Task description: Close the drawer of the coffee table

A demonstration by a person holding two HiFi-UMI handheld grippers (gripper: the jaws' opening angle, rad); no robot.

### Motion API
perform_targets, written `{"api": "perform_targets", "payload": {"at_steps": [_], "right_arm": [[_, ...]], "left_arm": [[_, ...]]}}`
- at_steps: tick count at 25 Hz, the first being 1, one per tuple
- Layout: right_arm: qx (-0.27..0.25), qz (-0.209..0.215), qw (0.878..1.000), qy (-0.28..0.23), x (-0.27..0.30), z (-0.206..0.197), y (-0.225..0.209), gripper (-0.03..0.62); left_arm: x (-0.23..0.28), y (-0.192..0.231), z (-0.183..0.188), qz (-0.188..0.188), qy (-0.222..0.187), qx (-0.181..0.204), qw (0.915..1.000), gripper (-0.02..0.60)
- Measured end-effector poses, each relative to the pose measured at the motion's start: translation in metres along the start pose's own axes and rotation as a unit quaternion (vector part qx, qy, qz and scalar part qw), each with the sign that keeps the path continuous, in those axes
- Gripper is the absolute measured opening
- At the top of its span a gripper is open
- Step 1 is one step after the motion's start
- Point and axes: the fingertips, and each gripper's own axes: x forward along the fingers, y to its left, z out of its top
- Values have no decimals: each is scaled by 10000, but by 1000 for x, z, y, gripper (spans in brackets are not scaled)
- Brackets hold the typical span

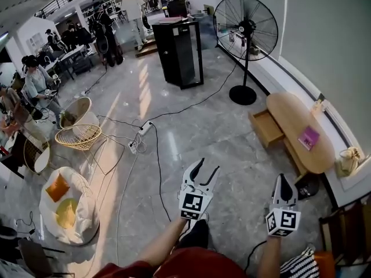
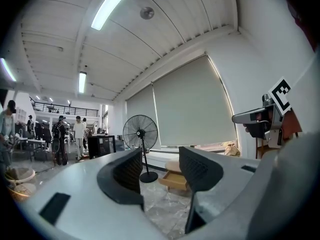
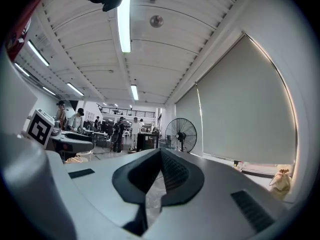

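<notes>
The oval wooden coffee table (image 1: 293, 116) stands at the right along the wall. Its drawer (image 1: 265, 127) is pulled out towards the room. In the left gripper view the drawer (image 2: 172, 180) shows low between the jaws, far ahead. My left gripper (image 1: 207, 167) is held level over the floor, well short of the table, open with nothing between its fingers. My right gripper (image 1: 283, 180) is beside it to the right, nearer the table's near end, shut and empty. In the right gripper view its fingertips (image 3: 160, 151) meet.
A pedestal fan (image 1: 246, 30) stands beyond the table and a black cabinet (image 1: 181, 51) further back. A purple book (image 1: 308, 138) lies on the tabletop. A power strip with cables (image 1: 139, 136) crosses the floor, with wicker baskets (image 1: 78, 135) at the left. People stand at the back.
</notes>
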Motion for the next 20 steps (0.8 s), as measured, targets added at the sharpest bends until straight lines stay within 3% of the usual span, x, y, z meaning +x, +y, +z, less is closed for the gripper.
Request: {"api": "perform_targets", "payload": {"at_steps": [13,20], "right_arm": [[-136,175,9996,153,161,3,29,-3],[-155,189,9994,261,226,-5,39,-3]], "left_arm": [[103,117,-14,105,124,113,9998,218],[148,162,-31,102,217,-4,9997,218]]}}
